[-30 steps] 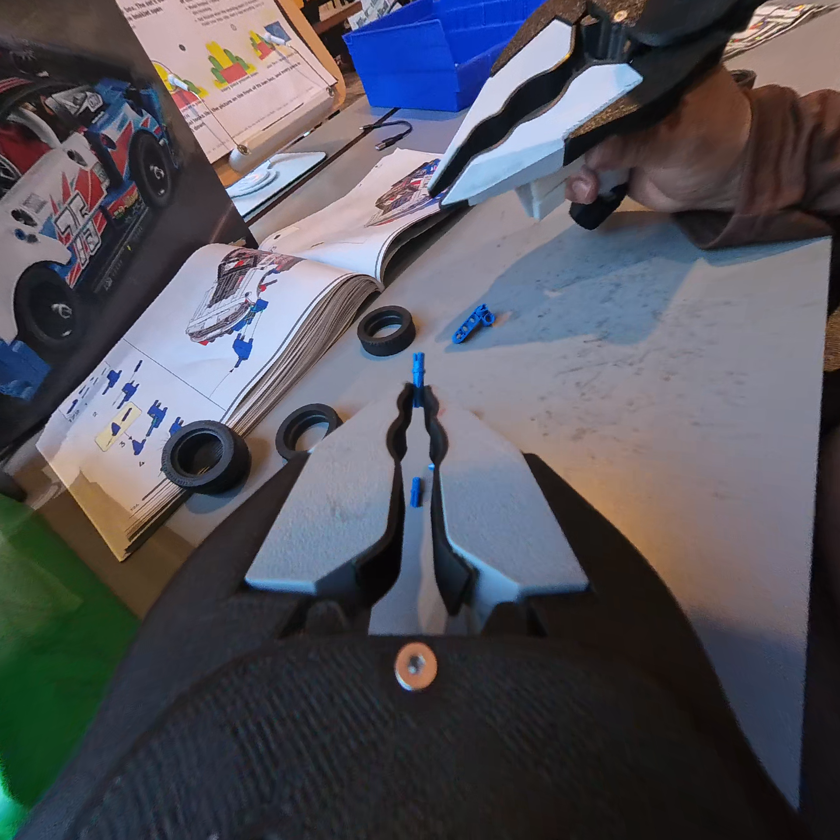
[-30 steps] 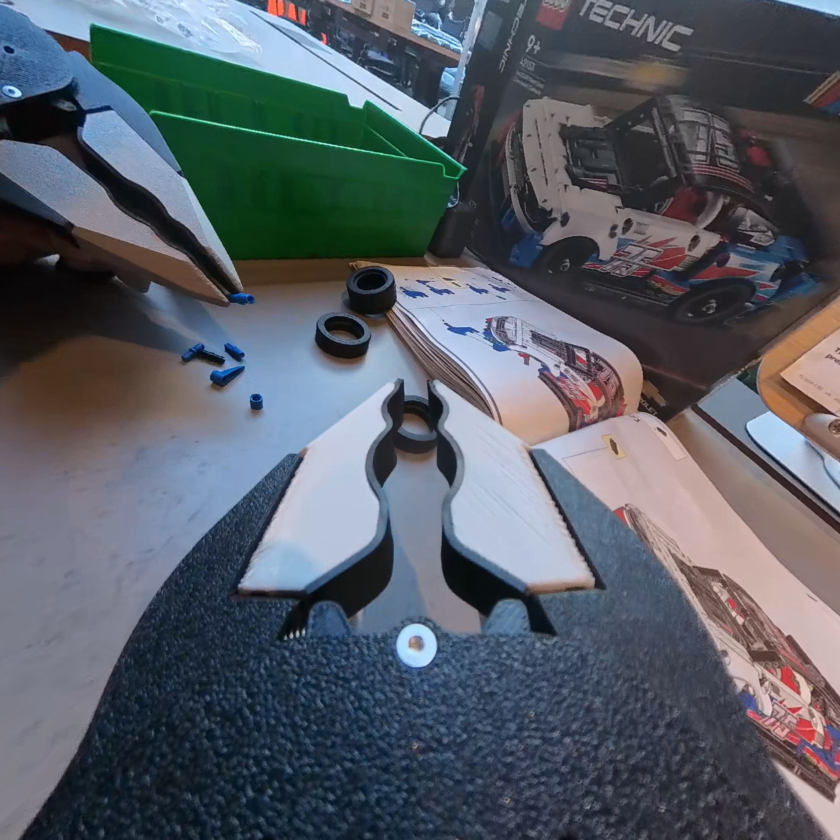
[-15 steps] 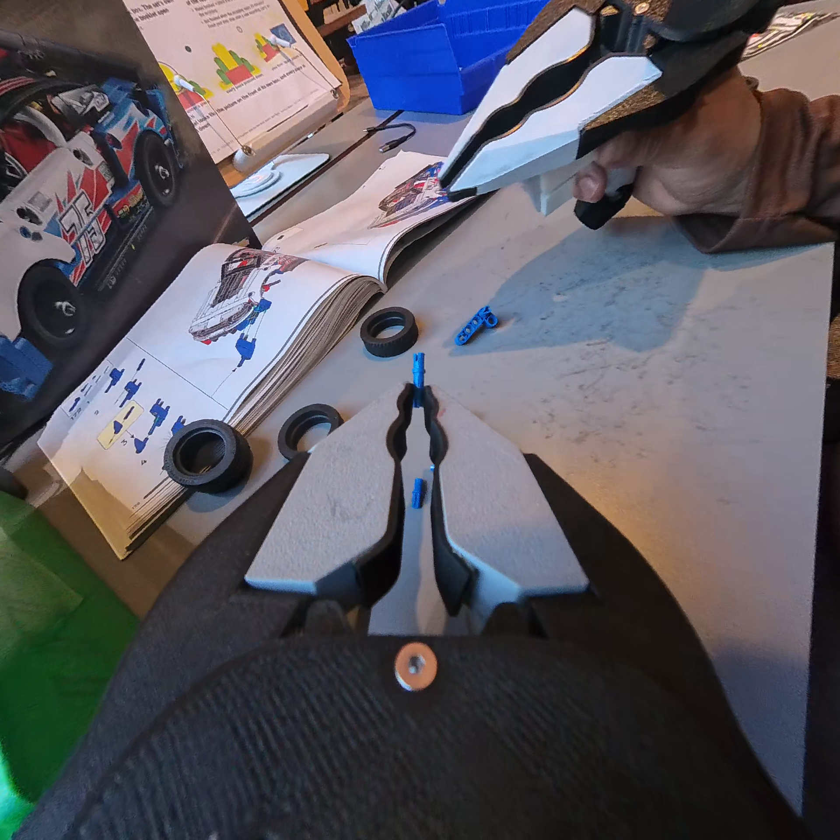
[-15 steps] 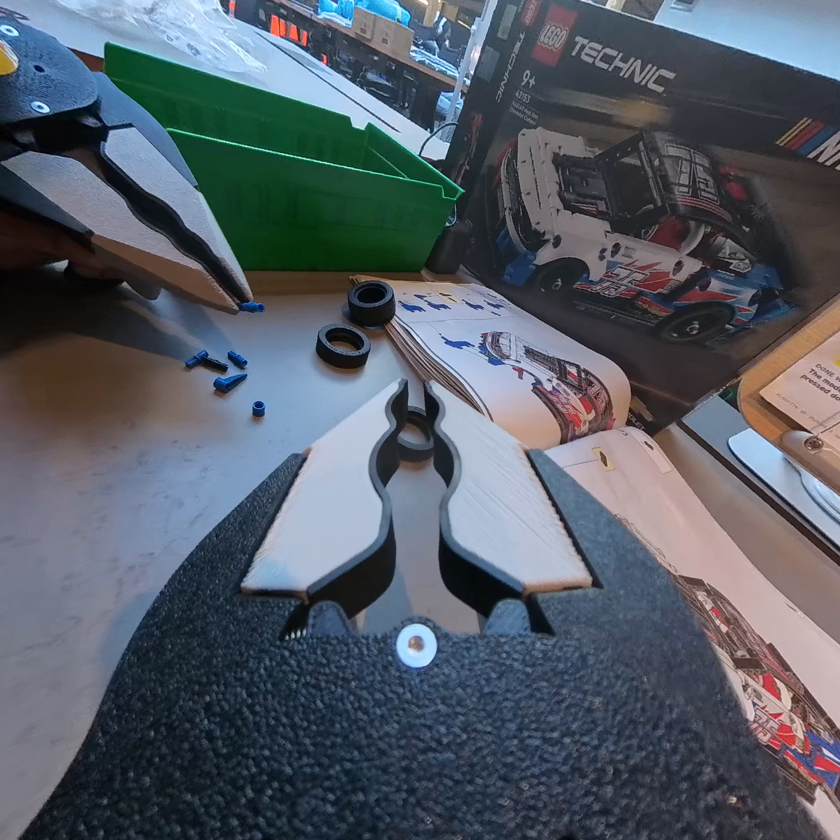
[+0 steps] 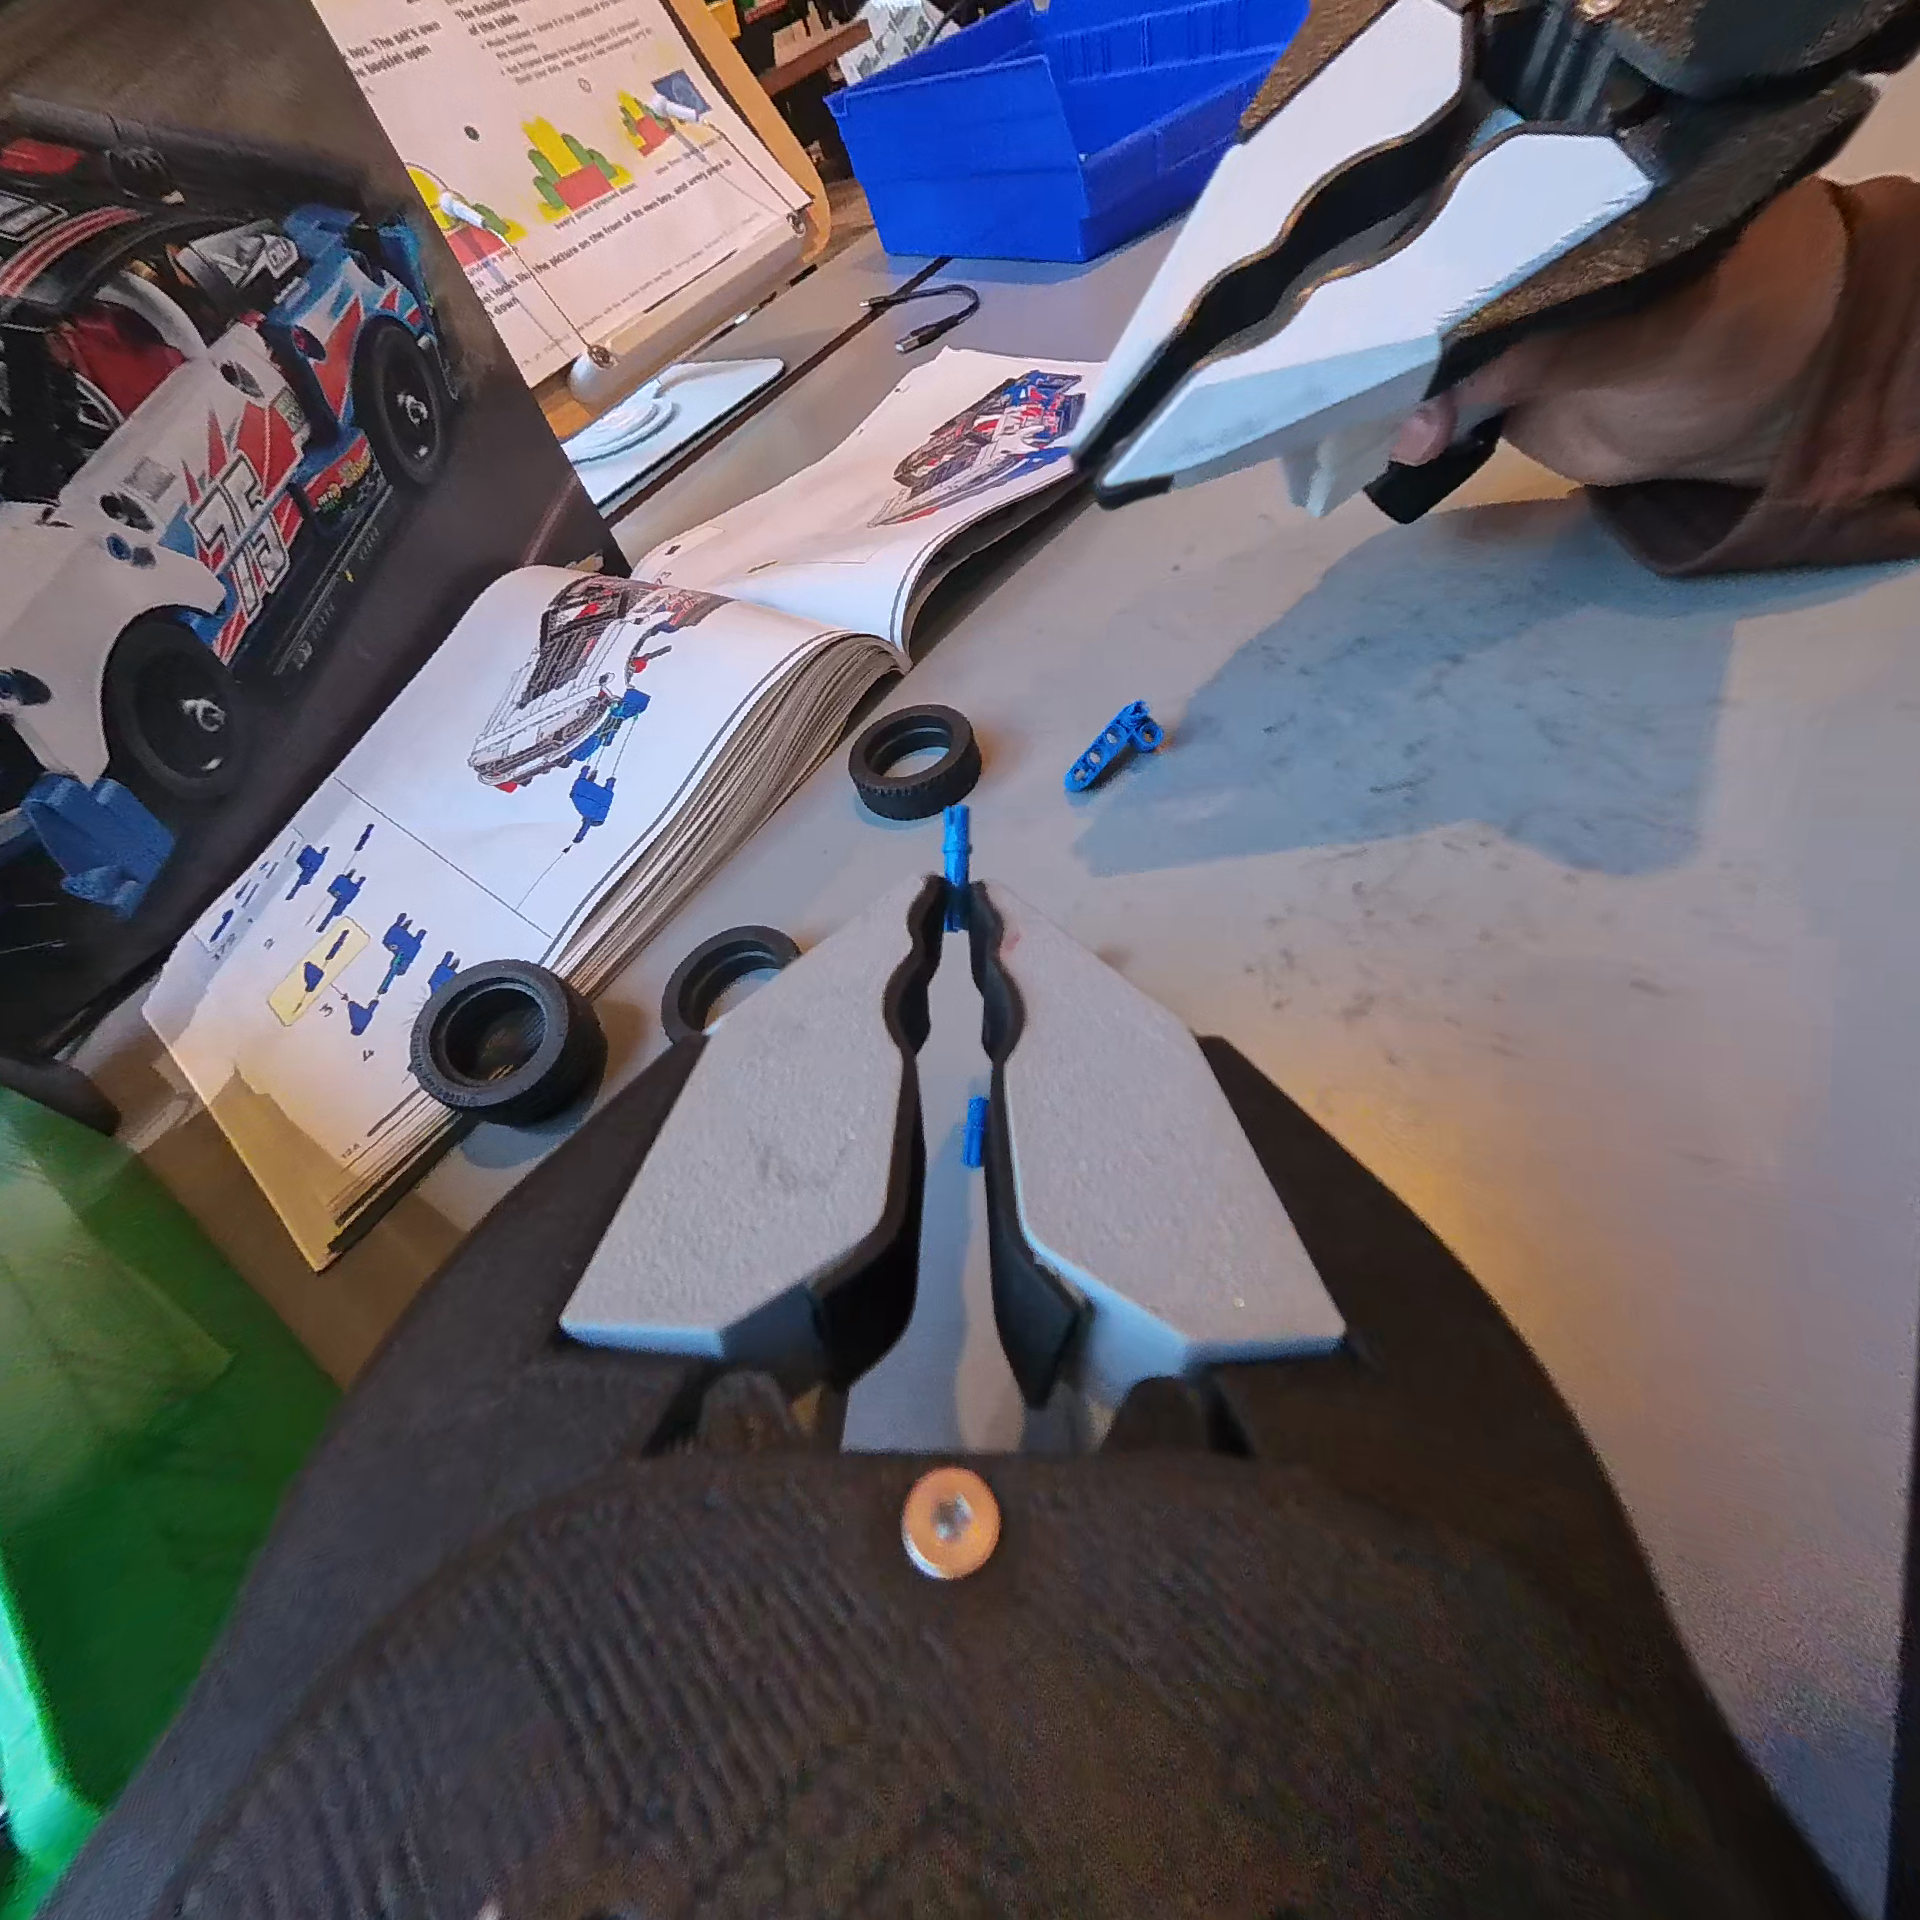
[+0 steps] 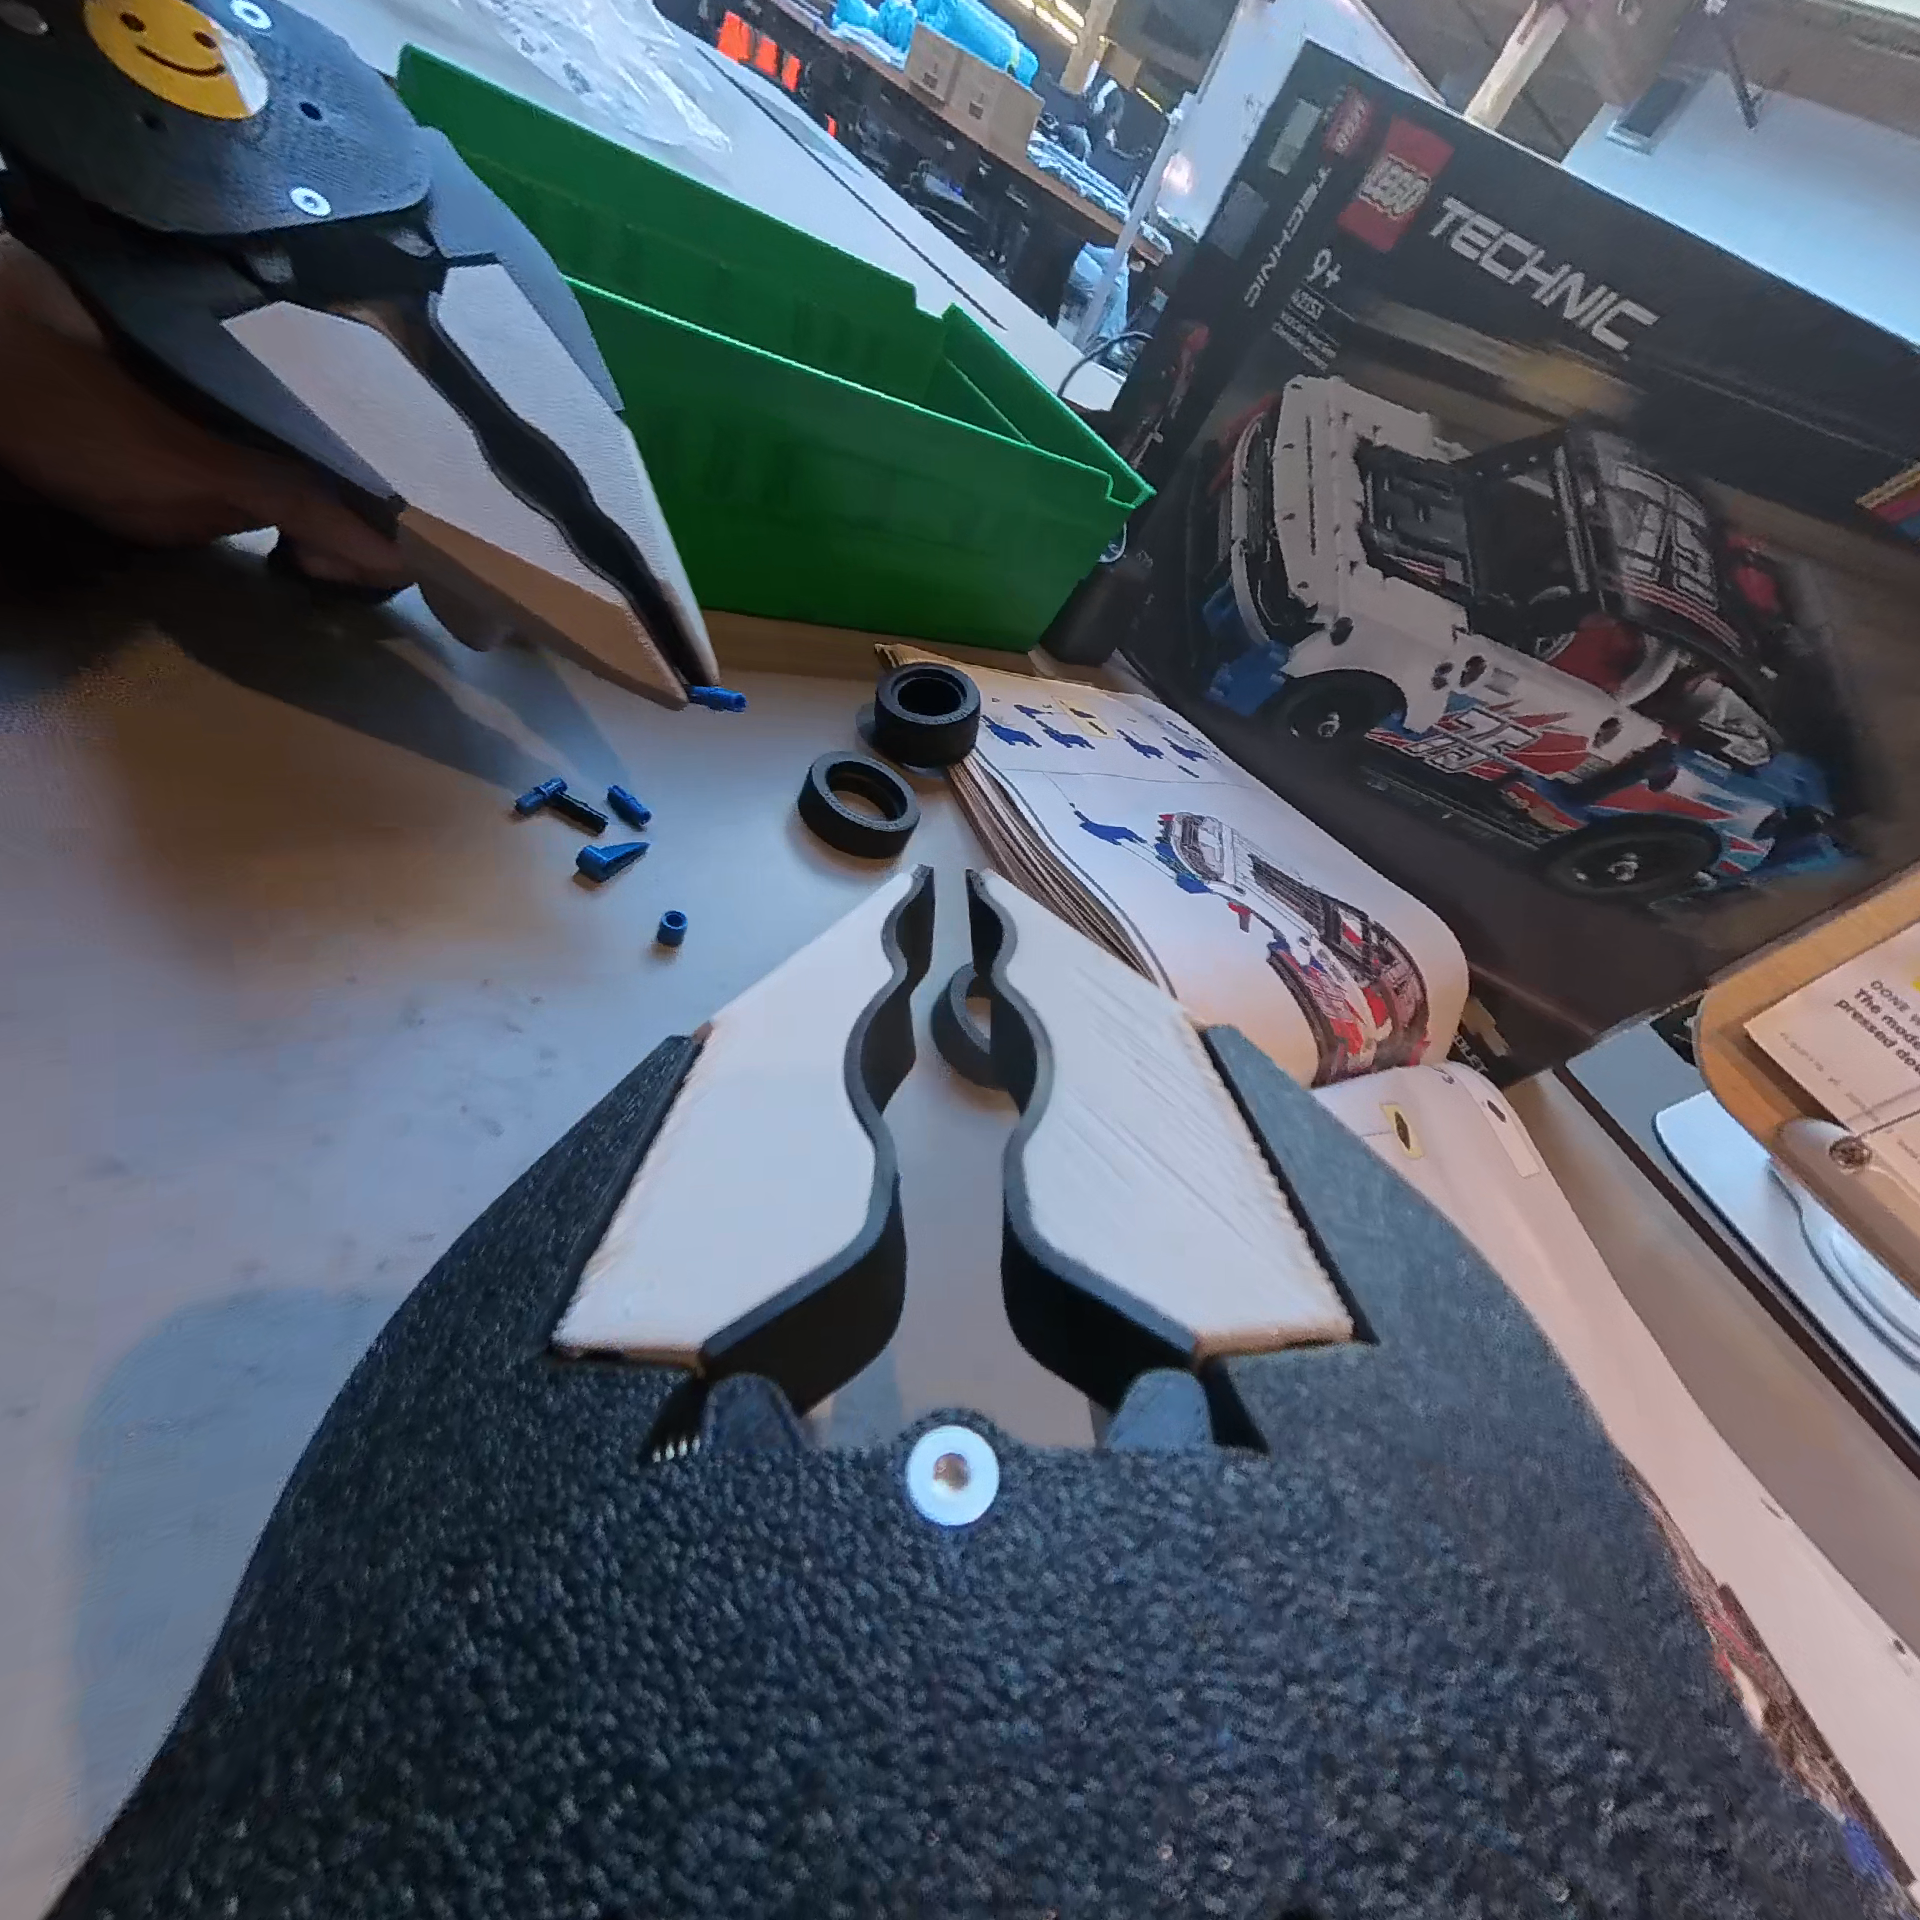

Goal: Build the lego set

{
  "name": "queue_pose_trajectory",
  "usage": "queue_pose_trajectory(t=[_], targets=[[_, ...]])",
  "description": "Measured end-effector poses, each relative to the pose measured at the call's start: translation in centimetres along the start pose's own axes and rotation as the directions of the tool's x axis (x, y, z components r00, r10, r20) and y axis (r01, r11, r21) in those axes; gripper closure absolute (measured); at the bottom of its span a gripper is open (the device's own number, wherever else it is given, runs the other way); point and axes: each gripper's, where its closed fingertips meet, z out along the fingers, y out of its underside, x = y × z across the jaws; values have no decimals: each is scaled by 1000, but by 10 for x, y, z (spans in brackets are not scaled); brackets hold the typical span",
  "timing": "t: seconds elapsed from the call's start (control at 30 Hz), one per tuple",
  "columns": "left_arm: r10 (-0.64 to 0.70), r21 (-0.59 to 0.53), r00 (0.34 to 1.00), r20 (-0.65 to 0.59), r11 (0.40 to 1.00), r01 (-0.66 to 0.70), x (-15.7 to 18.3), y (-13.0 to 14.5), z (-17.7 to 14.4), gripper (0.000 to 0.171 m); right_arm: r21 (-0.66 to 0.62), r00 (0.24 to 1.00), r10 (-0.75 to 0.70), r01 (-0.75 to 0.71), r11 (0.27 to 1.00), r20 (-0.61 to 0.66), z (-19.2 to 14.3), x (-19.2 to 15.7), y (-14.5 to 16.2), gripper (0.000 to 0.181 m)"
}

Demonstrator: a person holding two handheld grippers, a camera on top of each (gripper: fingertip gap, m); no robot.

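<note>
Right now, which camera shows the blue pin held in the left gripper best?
The left wrist view: the blue pin stands straight out from the left gripper, whose fingertips are shut on its lower end, sharp and central. The right wrist view shows it only small, poking sideways from that gripper's tip above the table.

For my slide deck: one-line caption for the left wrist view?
Left gripper pinches a blue pin above the table, black tyres beside the open manual.
</note>
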Motion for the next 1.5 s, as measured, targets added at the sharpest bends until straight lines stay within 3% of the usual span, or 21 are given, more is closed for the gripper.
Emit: queue_pose_trajectory(t=[0.2,0.33,0.5,0.73,1.17,1.5], targets=[[-4,29,1000,23,1000,3,-1,-5,-2,170,-3,999,1,-1,1000,34,1,-12,-3,174],[-19,118,999,33,993,14,0,-22,-9,170,53,986,118,-125,991,122,4,-27,-17,171],[109,122,990,84,985,-119,10,-28,-13,170,60,941,233,-255,965,247,11,-50,-30,167],[299,96,948,111,946,-310,33,-29,-9,170,14,906,295,-314,949,304,18,-64,-29,162],[313,103,947,70,942,-319,47,-30,-3,170,3,889,311,-332,943,337,17,-68,-29,173],[149,184,988,41,971,-154,31,-38,-11,170,33,897,304,-332,943,322,17,-66,-34,171]])
